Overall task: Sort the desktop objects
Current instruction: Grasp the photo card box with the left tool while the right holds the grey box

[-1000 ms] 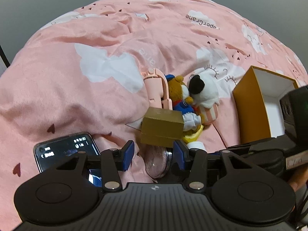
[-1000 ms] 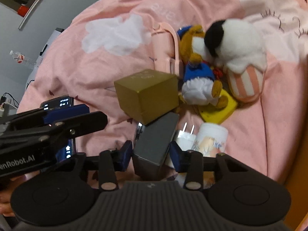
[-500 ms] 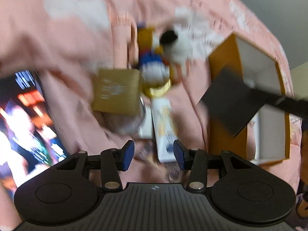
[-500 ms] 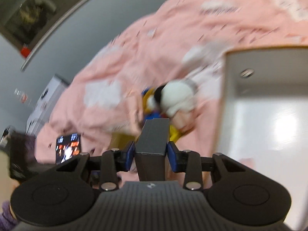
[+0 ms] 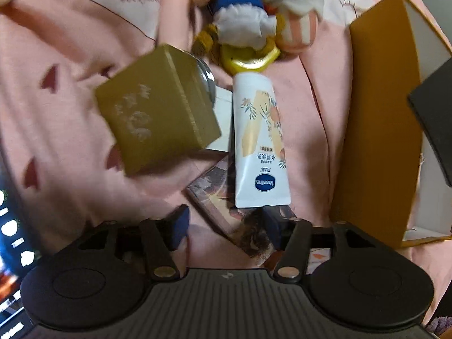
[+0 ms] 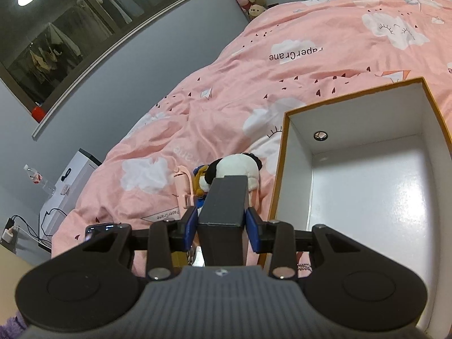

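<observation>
Dark grey box (image 6: 224, 203) held beside open white-lined orange box (image 6: 367, 186).

Gold box (image 5: 158, 110), pink cloud-print quilt (image 6: 282, 65)

Left view steeply down, close; right view oblique; both show orange box (image 5: 378, 130)

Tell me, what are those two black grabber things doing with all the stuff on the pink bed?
A person is tidying up with them. The right gripper pinches a dark grey box and holds it beside the big open orange box, which looks empty inside. The left gripper has just spread its fingers, with nothing in them, over a white lotion tube on the pink blanket. A gold box and plush toys lie on the bed.
</observation>
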### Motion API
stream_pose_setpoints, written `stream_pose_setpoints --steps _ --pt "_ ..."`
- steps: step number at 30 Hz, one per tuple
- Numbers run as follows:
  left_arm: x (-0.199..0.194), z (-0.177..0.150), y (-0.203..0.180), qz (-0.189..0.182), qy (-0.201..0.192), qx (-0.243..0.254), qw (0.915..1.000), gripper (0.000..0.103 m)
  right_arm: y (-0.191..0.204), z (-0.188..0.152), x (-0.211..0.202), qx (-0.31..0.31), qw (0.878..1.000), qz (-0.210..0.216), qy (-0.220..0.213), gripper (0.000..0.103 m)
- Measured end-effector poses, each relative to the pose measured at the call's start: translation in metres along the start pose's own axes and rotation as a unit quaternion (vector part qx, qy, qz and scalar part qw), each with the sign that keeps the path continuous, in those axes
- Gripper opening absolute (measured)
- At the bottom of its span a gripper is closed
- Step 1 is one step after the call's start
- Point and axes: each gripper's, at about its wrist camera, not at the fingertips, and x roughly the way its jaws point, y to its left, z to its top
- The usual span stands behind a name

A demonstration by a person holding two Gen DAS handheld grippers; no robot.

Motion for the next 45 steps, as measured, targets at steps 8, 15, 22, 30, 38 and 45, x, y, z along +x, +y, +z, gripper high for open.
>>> stream_pose_setpoints --steps 8,15,22,30,38,45 --pt "0.015 -0.003 -0.016 -0.003 -0.019 0.017 0.9997 0.084 -0.015 -0.005 -0.019 0.016 1.000 -0.006 -0.020 0.036" --pt "-0.021 -0.024 -0.023 -0.051 -0.088 0.048 0.9937 0.064 -0.032 -0.003 -0.044 0.016 0.996 -0.064 -0.052 0.036" --pt "-0.028 -0.038 -0.041 -0.069 -0.126 0.082 0.9862 0.052 -0.056 -0.014 -0.042 0.042 0.992 -0.112 -0.040 0.036" --pt "-0.024 -0.031 -0.049 -0.099 -0.168 0.089 0.9767 0.050 -0.066 -0.021 -0.039 0.053 0.990 -0.125 -0.037 0.036" --pt "-0.029 -0.036 -0.060 -0.067 -0.183 0.115 0.9741 0.045 -0.071 -0.026 -0.041 0.060 0.989 -0.133 -0.038 0.036" --pt "-0.035 -0.042 -0.058 -0.048 -0.191 0.117 0.9735 0.046 -0.079 -0.030 -0.039 0.074 0.987 -0.137 -0.034 0.036"
